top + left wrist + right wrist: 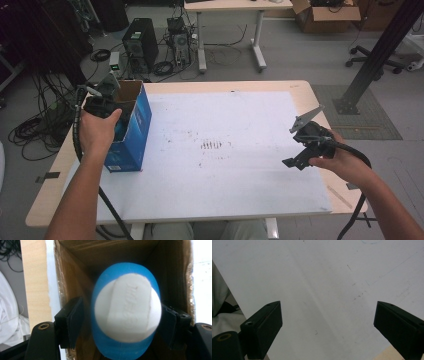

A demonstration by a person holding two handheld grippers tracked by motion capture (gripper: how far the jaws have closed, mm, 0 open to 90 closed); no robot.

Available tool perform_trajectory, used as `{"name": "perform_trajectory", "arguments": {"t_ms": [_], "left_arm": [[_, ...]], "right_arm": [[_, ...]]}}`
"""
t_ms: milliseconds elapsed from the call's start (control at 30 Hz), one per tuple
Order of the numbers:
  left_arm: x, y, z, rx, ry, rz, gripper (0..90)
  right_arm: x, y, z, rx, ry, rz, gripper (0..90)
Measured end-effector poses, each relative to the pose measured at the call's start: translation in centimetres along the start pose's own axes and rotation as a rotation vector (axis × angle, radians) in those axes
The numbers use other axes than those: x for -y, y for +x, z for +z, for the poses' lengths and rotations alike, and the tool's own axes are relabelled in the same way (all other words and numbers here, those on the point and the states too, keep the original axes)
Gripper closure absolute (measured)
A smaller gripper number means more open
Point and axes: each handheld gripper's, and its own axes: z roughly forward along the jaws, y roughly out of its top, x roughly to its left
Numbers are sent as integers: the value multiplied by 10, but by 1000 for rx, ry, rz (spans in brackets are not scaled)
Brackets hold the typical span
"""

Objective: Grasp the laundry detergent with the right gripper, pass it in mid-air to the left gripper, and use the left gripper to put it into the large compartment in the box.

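Note:
A blue box (132, 131) with an open brown cardboard top stands at the table's left edge. My left gripper (106, 106) points down into its mouth. In the left gripper view a blurred blue and white rounded object (126, 315) sits between the jaws of the left gripper (122, 317), above the box's inside (112, 255). The left pad (75, 320) stands apart from it, and the right one is at its edge. My right gripper (296, 161) hovers over the white mat at the right; the right gripper (328, 322) is open wide and holds nothing.
A white mat (225, 125) covers most of the wooden table (305, 87). Small dark marks (211, 145) lie at its middle. Cables, a computer tower (140, 42) and another desk stand on the floor beyond.

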Motion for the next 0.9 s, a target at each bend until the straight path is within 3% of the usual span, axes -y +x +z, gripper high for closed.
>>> {"name": "perform_trajectory", "arguments": {"t_ms": [133,467,900], "left_arm": [[-1,1,-8,-3,-23,5,250],[-1,3,-32,44,-67,22,140],[1,-4,-77,50,-118,103,103]], "right_arm": [[0,1,0,-1,-1,-2,82],[1,3,-1,-4,-3,-4,82],[2,3,-9,1,-15,2,82]]}}
